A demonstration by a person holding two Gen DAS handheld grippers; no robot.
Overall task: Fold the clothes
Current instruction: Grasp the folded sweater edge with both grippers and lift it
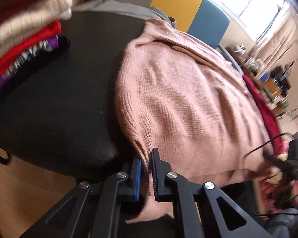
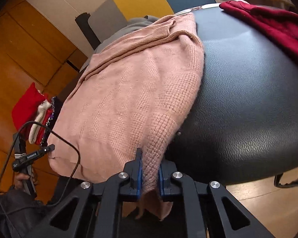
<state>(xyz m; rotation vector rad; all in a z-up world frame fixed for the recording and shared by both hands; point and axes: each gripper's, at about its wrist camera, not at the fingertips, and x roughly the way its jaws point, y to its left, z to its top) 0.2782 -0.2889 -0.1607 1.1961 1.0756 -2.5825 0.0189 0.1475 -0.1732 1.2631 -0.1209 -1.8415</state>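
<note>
A pink knitted sweater (image 1: 184, 91) (image 2: 129, 99) lies spread over a black leather table (image 1: 55, 103) (image 2: 248, 103). My left gripper (image 1: 146, 164) is shut on the sweater's near left corner, knit pinched between its blue pads. My right gripper (image 2: 150, 164) is shut on the near right corner, and a fold of fabric hangs down between its fingers. The other gripper (image 2: 29, 156) shows at the left of the right wrist view, held by a hand (image 2: 23, 178), its tip at the sweater's hem.
A stack of folded clothes (image 1: 23, 39) (image 2: 35, 117), red, cream and patterned, sits at the table's left. A dark red garment (image 1: 266, 109) (image 2: 272, 25) lies at the right. A grey garment (image 1: 117, 8) lies behind the sweater. Chairs (image 1: 190, 13) stand beyond; wooden floor (image 2: 258, 204) below.
</note>
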